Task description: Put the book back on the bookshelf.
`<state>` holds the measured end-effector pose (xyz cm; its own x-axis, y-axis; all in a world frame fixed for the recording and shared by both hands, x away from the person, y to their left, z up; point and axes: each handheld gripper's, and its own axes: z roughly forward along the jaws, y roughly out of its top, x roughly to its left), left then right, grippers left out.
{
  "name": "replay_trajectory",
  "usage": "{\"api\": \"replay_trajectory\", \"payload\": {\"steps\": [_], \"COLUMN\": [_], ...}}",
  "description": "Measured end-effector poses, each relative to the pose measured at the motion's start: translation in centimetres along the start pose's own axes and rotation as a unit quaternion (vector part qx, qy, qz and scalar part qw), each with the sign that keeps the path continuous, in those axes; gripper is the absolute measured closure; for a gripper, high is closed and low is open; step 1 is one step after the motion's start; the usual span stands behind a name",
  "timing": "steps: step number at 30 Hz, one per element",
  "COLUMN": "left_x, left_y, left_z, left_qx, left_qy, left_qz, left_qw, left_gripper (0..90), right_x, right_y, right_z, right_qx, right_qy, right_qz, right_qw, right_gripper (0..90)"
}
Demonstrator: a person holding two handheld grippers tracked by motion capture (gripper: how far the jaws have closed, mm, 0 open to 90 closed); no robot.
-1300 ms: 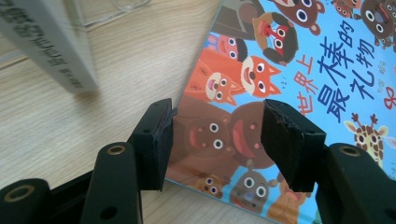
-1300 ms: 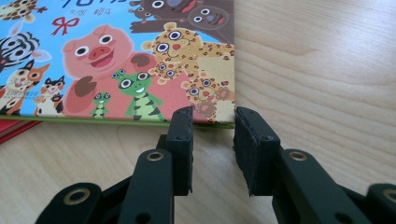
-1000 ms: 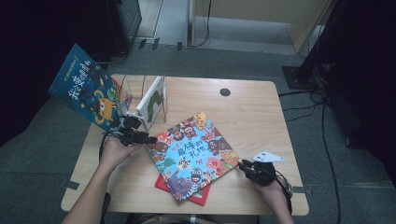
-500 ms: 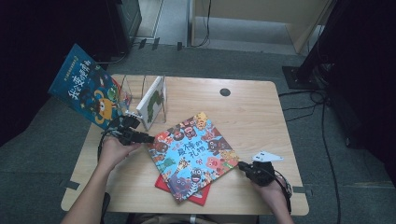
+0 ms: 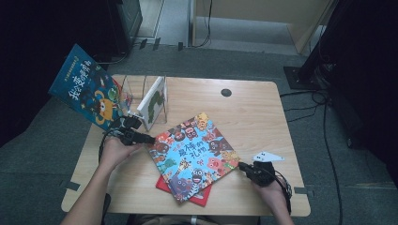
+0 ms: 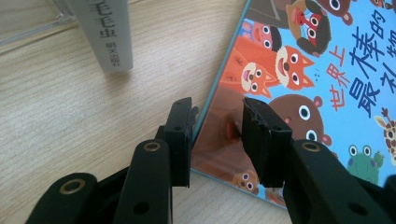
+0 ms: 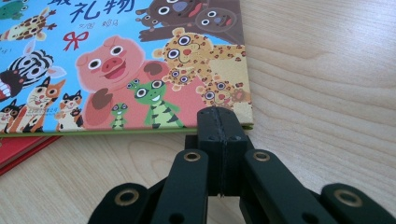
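Furthest left of the animal book (image 5: 195, 154), a blue book (image 5: 89, 91) leans out past the edge of the table (image 5: 263, 108). Nearer it, up and to its left, a white book (image 5: 154, 101) stands upright in a clear rack (image 5: 136, 86). As I judge it, those two are the part of the work already done.

The left tongs (image 5: 149, 139) sit at the animal book's left corner. In the left gripper view the left tongs (image 6: 217, 109) straddle that corner's edge, one jaw on the bare wood outside it and the other over the cover. The jaws have just been closing with the edge between them. A gap shows on both sides, so they are released and have no hold yet.

The animal book itself lies flat and face up in the middle of the table, turned at an angle. It rests on a red book (image 5: 163, 183), which peeks out under its near corner.

At the animal book's right corner are the right tongs (image 5: 241, 165). In the right gripper view the right tongs (image 7: 219, 112) are clenched with nothing between the jaws, and the tip is right against the corner's edge. I cannot tell whether it presses there.

So the job looks well short of finished. The animal book has not been gripped or raised, and it seems bound for the rack beside the white book. The red book beneath it is untouched and probably comes after.
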<state>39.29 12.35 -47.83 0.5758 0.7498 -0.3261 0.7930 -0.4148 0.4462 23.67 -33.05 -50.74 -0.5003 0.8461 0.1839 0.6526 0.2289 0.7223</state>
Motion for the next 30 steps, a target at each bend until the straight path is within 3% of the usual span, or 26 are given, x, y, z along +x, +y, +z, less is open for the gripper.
{"api": "replay_trajectory", "payload": {"steps": [5,18,30], "left_x": [-0.3,-0.9,-1.7], "left_y": [0.0,-1.3,-2.2], "left_z": [-0.1,-0.5,-0.6], "left_qx": [0.002,0.004,-0.004], "left_qy": [0.006,-0.005,-0.004], "left_qz": [0.002,-0.003,-0.009], "left_qw": [1.0000,1.0000,0.9999], "left_gripper": [66.3,67.2,66.3], "right_x": [-0.1,-1.0,-2.0], "right_y": [0.1,0.7,1.7], "right_z": [0.1,0.6,1.7], "right_qx": [-0.002,-0.005,-0.022], "right_qy": [0.001,-0.005,-0.018], "right_qz": [0.006,0.034,0.035], "right_qw": [1.0000,0.9994,0.9990], "right_gripper": [90.0,90.0,90.0]}}
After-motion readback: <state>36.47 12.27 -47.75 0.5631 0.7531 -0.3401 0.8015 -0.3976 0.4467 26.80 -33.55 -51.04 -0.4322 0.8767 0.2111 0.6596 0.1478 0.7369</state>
